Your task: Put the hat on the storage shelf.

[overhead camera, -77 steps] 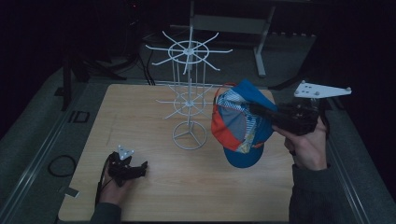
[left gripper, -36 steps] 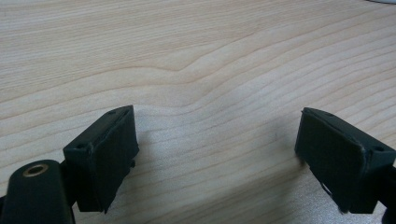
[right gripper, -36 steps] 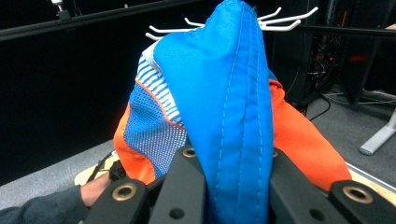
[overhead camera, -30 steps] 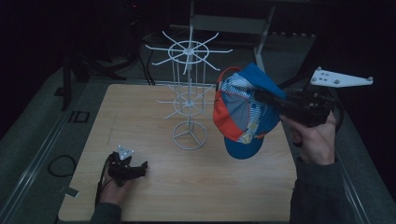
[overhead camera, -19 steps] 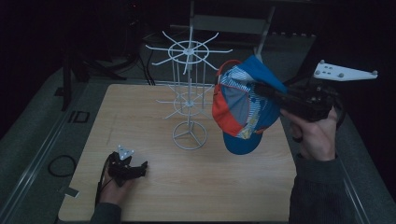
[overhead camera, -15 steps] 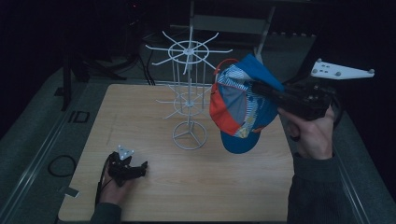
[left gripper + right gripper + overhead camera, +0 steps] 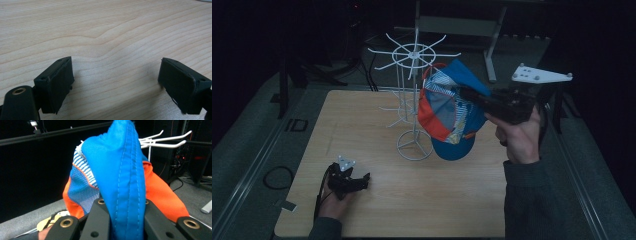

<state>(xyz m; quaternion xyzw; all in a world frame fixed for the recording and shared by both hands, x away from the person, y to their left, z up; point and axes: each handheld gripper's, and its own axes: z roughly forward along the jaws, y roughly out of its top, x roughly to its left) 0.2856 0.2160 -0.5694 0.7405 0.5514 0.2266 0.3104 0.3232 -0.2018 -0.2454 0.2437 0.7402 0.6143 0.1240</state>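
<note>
Right gripper (image 7: pixel 472 95) jaw tips hidden behind cap (image 7: pixel 447 112) fabric; in the right gripper view the pads are buried under the blue fold. Cap covers part of the wire rack (image 7: pixel 414 100) pole and arms. Left gripper (image 7: pixel 120 82) body cut off by the bottom edge.

Cap (image 7: pixel 447 112) blue, orange, striped panel; rack (image 7: pixel 413 100) white; table (image 7: pixel 412 200) light wood.

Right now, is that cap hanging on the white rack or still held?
Held: the right claw pinches the cap beside the rack, not hooked.

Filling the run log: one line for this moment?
right gripper: shut on cap | beside rack | left gripper: open, on table
</note>
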